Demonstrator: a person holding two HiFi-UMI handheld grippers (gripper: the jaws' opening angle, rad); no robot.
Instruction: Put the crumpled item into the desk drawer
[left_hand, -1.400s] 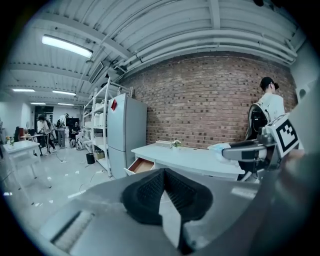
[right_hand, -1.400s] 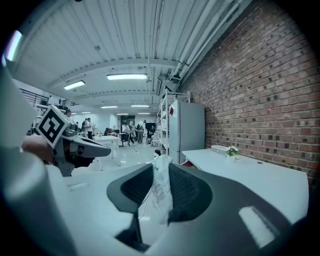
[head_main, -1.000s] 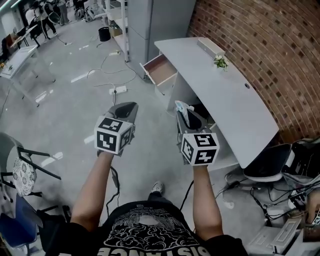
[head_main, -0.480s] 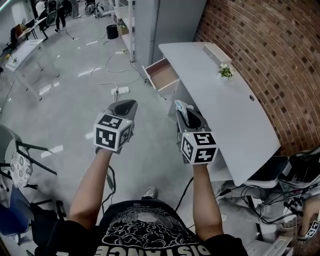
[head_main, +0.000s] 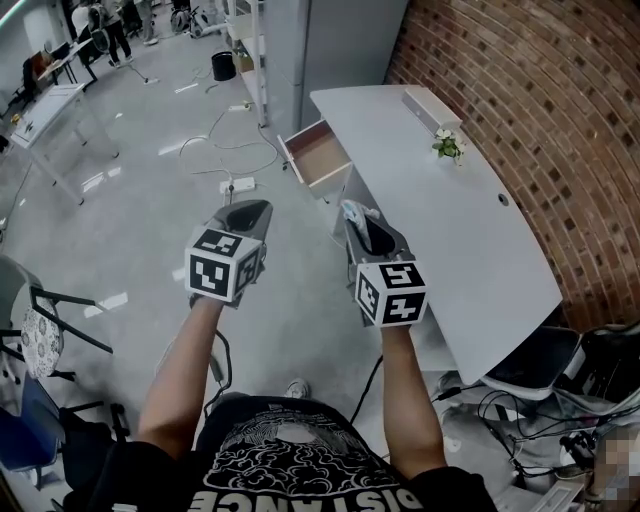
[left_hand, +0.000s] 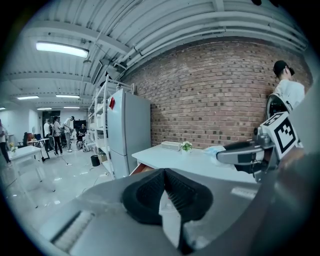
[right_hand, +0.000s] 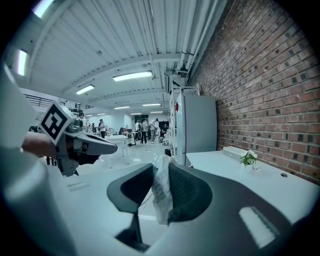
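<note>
A crumpled whitish wrapper (right_hand: 161, 192) is pinched between the dark pads of my right gripper (right_hand: 160, 172). In the head view, that right gripper (head_main: 352, 215) hangs in the air over the near left edge of the grey desk (head_main: 450, 220), and the wrapper (head_main: 350, 210) sticks out at its tip. The desk drawer (head_main: 315, 155) stands pulled open at the desk's far left end, its wooden inside bare. My left gripper (head_main: 245, 215) is shut on nothing, level with the right one and over the floor. The drawer (left_hand: 138, 169) shows just past the left gripper's tips.
A small potted plant (head_main: 447, 145) and a long white box (head_main: 425, 100) sit on the desk by the brick wall. A tall grey cabinet (head_main: 330, 45) stands behind the drawer. Cables and a power strip (head_main: 238, 184) lie on the floor. A chair (head_main: 45, 340) is at the left.
In the head view the desk and open drawer have shifted slightly as the camera moved. Both grippers keep their pose, the right one still holding the wrapper.
</note>
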